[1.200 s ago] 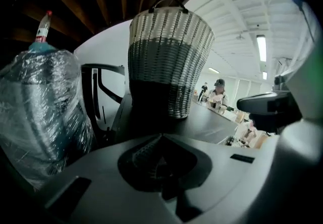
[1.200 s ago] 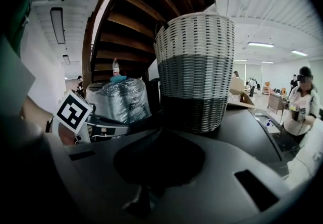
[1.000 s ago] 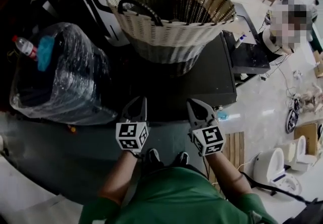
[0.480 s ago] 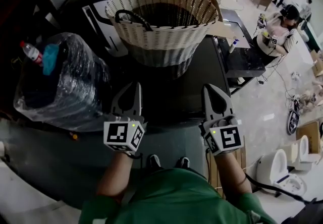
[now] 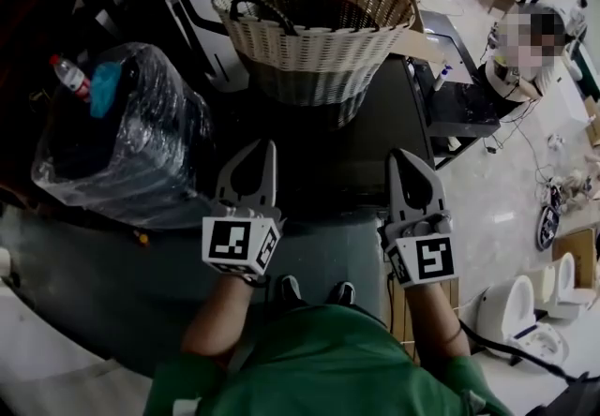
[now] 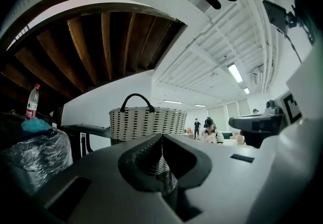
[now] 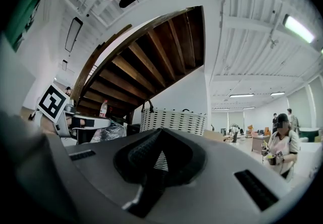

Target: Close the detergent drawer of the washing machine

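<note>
**Task status:** not shown as begun. The detergent drawer is not seen in any view. It is presumed to sit on the front of the washing machine (image 5: pixel 375 156). Only the machine's dark top is seen, from above in the head view; the front face is hidden below the near edge. Drawer open or closed: cannot be determined. No contact w/ the machine is noted.

**Grippers:**
- Left gripper (image 5: pixel 257 150): jaws together, tips meeting, nothing held.
- Right gripper (image 5: pixel 405 156): same, jaws together, empty.
- Both are held side by side over the near edge of the machine top, pointed fwd.
- Both gripper views look out across the room, not at the drawer.

**Outstanding (judged):** drawer to be located, approached and pushed in, i.e. the whole task.

**Surface:** machine top dark and flat. A woven basket (image 5: pixel 319 39) w/ dark handles is stood on its far part. A plastic-wrapped bundle (image 5: pixel 122 147) is placed just left of the machine, w/ a bottle (image 5: pixel 69 75) at the bundle's far-left edge.

**Room:**
- Pale floor (image 5: pixel 506 208) at right.
- Black desk (image 5: pixel 459 110) w/ a seated person (image 5: pixel 506 77) beside it.
- Wooden stair underside (image 6: pixel 101 41) overhead.
- Strip lights (image 6: pixel 234 72) on a white ceiling.
</note>
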`<move>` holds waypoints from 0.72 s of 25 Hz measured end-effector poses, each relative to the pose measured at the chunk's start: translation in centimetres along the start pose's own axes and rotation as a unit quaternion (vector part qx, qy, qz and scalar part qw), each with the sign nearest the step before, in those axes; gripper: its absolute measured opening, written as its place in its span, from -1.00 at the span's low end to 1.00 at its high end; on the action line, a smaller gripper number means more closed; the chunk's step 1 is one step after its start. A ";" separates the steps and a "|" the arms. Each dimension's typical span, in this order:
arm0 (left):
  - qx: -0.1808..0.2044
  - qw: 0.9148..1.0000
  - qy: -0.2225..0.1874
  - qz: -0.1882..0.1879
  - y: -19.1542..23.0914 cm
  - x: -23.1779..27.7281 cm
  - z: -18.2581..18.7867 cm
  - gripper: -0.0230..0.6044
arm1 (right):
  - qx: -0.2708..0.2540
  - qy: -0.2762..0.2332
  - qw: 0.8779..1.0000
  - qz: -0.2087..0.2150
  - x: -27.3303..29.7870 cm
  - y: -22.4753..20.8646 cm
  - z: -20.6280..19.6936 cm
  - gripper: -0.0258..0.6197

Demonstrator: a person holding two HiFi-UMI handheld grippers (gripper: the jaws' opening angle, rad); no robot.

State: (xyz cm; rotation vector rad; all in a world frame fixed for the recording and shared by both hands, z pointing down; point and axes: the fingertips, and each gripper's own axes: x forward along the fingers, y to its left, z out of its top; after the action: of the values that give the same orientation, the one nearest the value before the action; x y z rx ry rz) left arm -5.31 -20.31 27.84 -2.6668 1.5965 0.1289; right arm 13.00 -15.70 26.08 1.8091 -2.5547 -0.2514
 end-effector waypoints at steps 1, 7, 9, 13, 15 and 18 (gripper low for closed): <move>-0.002 1.000 0.000 0.000 -0.1 -0.1 0.0 -0.86 | 0.001 0.000 1.000 0.001 -0.1 0.1 0.0 -0.85; -0.002 1.000 0.000 -0.003 -0.5 -0.6 0.1 -0.86 | 0.012 -0.002 1.000 -0.001 -0.6 0.4 0.4 -0.85; -0.002 1.000 -0.001 -0.003 -0.6 -0.7 0.1 -0.86 | 0.005 0.000 1.000 0.001 -0.8 0.4 0.1 -0.85; 0.000 1.000 -0.001 -0.004 -0.9 -0.7 0.2 -0.86 | 0.004 0.000 1.000 -0.002 -1.0 0.1 0.2 -0.85; 0.000 1.000 -0.001 -0.004 -1.1 -0.7 0.2 -0.86 | 0.005 0.006 1.000 -0.005 -1.2 0.0 0.0 -0.85; 0.001 1.000 -0.001 -0.006 -1.2 -0.8 0.2 -0.86 | 0.005 0.005 1.000 -0.003 -1.4 0.0 -0.1 -0.85</move>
State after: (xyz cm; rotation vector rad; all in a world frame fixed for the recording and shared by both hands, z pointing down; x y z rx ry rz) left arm -4.62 -18.97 27.72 -2.6730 1.5805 0.1289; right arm 13.49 -14.39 26.29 1.8159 -2.5489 -0.2308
